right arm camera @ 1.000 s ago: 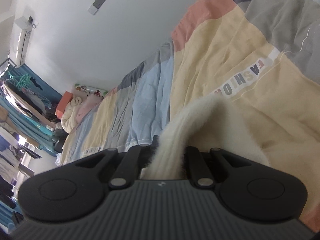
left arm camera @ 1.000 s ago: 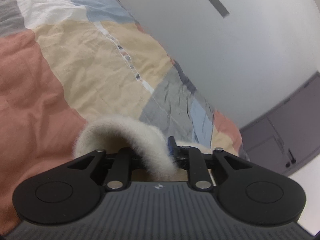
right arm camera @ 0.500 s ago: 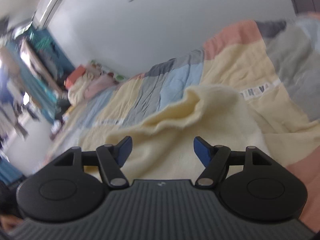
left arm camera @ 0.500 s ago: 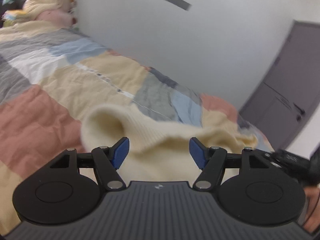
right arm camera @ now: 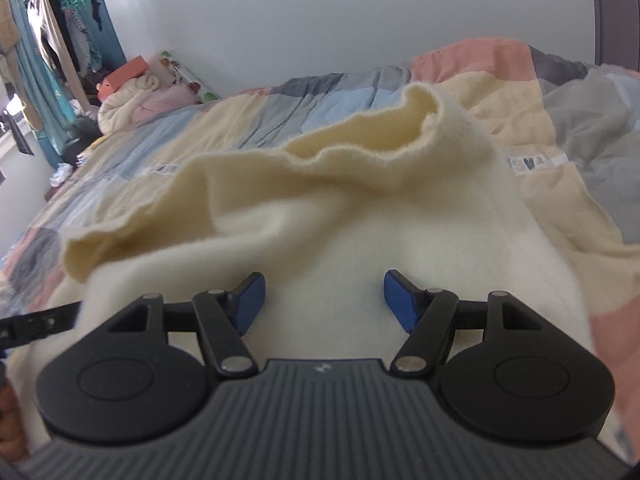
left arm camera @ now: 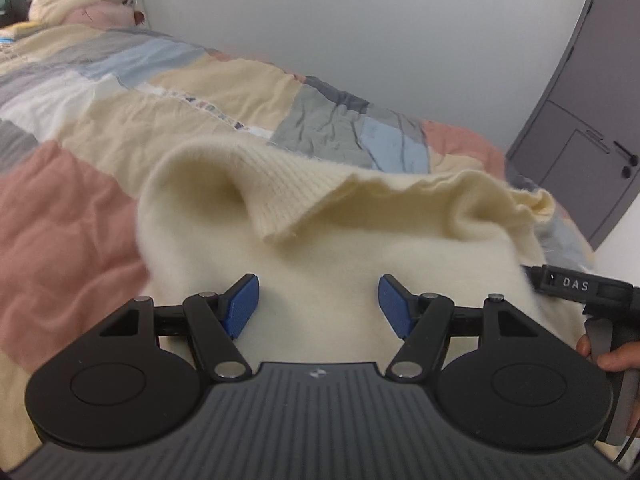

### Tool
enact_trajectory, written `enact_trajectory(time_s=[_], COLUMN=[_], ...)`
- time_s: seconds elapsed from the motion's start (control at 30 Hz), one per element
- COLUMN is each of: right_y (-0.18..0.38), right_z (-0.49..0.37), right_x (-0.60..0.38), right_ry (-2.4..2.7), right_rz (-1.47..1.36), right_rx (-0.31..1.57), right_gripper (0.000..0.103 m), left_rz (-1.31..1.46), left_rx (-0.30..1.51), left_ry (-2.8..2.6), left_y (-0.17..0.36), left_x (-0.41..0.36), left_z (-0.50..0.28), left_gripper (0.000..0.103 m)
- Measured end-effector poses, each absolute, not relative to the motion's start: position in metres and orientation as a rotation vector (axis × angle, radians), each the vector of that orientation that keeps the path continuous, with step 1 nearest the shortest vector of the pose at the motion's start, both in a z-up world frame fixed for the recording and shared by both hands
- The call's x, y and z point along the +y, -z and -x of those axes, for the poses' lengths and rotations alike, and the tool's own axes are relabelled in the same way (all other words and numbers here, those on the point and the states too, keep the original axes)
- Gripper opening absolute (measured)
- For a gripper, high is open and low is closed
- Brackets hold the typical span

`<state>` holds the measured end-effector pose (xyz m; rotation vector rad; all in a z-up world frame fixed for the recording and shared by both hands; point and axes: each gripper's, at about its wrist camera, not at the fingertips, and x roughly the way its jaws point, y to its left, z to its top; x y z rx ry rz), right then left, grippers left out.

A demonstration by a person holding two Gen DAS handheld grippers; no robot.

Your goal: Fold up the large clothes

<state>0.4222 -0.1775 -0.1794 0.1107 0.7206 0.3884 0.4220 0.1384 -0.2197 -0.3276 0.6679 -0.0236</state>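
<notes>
A cream knitted sweater [left arm camera: 320, 240] lies crumpled on the patchwork quilt [left arm camera: 60, 220], its ribbed hem turned up and rumpled. My left gripper [left arm camera: 318, 298] hovers over the near part of it, open, blue pads apart and pressing on nothing. In the right wrist view the same sweater [right arm camera: 340, 232] spreads over the quilt [right arm camera: 580, 184]. My right gripper [right arm camera: 324, 298] hangs above it with its jaws wide and closing slightly, nothing pinched between them. The right gripper's black body [left arm camera: 576, 284] and the hand [left arm camera: 612, 356] holding it show at the left view's right edge.
A white wall runs behind the bed. A grey door [left arm camera: 580, 140] stands at the right. A pile of cream and pink bedding [right arm camera: 132, 100] sits at the bed's far end, with clothes hanging [right arm camera: 60, 32] beyond it by teal curtains.
Both grippers were shut on the sweater's edge a second ago; they have let go, opened wide, rolled level and drawn back. The sweater has dropped onto the quilt.
</notes>
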Motion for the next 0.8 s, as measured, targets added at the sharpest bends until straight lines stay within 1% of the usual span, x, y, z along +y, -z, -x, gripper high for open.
enact_trajectory(time_s=[0.37, 0.47, 0.57, 0.8], right_y=[0.189, 0.200, 0.209, 0.203], right_z=[-0.490, -0.511, -0.512, -0.498], right_x=[-0.171, -0.181, -0.193, -0.198], right_ry=[-0.342, -0.310, -0.334, -0.348], right_rz=[-0.127, -0.202, -0.284, -0.285], right_rx=[0.723, 0.756, 0.770, 0.767], right_gripper=[0.068, 0.068, 0.068, 0.068], left_rz=[0.384, 0.420, 0.434, 0.392], left_rx=[0.663, 0.668, 0.673, 0.678], left_ry=[-0.103, -0.110, -0.118, -0.117], left_y=[0.231, 0.235, 0.237, 0.233], left_x=[0.178, 0.188, 0.191, 0.182], left_z=[-0.461, -0.466, -0.472, -0.458], left_gripper=[0.071, 0.071, 0.071, 0.072])
